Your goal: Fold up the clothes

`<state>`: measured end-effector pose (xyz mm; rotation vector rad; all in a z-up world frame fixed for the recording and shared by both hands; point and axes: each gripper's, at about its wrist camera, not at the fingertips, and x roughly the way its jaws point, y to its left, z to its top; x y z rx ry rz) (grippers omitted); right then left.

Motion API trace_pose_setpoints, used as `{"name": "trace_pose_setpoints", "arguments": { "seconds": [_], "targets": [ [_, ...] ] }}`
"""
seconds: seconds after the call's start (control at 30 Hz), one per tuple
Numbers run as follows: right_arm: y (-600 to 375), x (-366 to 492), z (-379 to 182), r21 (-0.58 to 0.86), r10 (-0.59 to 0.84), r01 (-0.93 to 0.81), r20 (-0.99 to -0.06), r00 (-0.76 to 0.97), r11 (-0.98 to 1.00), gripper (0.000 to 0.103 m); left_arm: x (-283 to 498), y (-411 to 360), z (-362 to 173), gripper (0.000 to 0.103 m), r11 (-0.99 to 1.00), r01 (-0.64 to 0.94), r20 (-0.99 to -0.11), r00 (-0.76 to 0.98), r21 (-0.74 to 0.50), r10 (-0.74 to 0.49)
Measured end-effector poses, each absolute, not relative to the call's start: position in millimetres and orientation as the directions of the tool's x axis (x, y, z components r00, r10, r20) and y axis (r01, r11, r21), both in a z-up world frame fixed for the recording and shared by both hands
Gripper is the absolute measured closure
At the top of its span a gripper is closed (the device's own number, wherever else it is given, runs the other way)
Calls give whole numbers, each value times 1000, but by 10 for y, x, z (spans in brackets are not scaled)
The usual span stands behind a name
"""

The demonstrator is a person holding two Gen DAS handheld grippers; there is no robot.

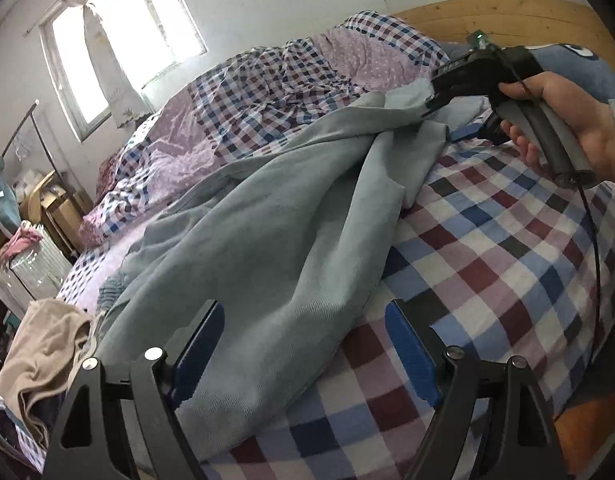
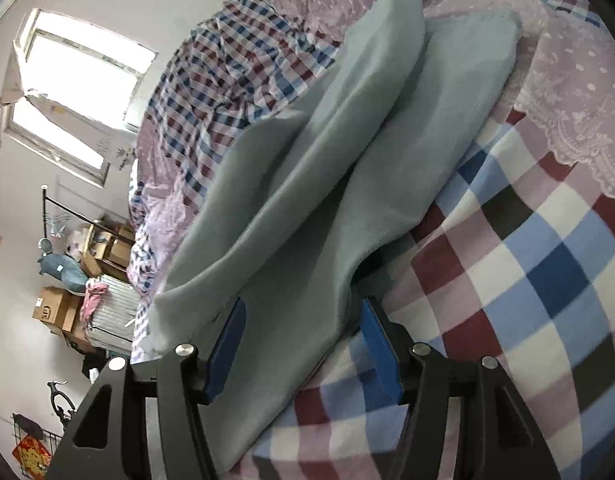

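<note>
A grey-blue garment (image 1: 267, 232) lies crumpled along the checked bed, stretching from near me to the far end. My left gripper (image 1: 305, 344) is open wide, low over the garment's near end, with cloth lying between its blue pads (image 1: 199, 344). A hand (image 1: 567, 120) holds my right gripper (image 1: 447, 120) at the garment's far edge. In the right wrist view the garment (image 2: 307, 200) shows two long folds like trouser legs. It runs between the parted pads (image 2: 227, 344) of the open right gripper (image 2: 303, 340).
A checked blanket (image 1: 487, 260) covers the bed. Rumpled checked and purple dotted bedding (image 1: 267, 92) is heaped behind the garment, below a wooden headboard (image 1: 487, 16). A beige garment (image 1: 43, 352) hangs off the left edge. Boxes and clutter (image 2: 67, 304) stand under the window (image 1: 119, 52).
</note>
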<state>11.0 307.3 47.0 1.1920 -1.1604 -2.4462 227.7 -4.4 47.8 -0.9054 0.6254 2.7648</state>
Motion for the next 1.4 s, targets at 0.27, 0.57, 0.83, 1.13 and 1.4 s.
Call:
{"name": "trace_pose_setpoints", "arguments": {
  "seconds": [0.27,0.57,0.83,1.13,1.4],
  "targets": [
    [3065,-22,372,712,-463,-170,-599,-653,-681,39,2169,211,389,18,-871,-338,-592,-803,357,69],
    [3035,-48,348,676,-435,-171,-625,-649,-717,49,1928,365,193,61,-854,-320,-612,-791,409,3],
    [3022,72,450,627,-353,-174,-622,-699,-759,101,1984,303,273,97,-862,-350,-606,-793,366,65],
    [3309,701,905,650,-245,-210,-537,-807,-730,101,2203,264,511,97,-852,-389,-555,-819,349,147],
    [3297,1441,1383,602,-225,-131,-480,-848,-788,101,2633,191,787,97,-833,-423,-506,-837,356,209]
  ]
}}
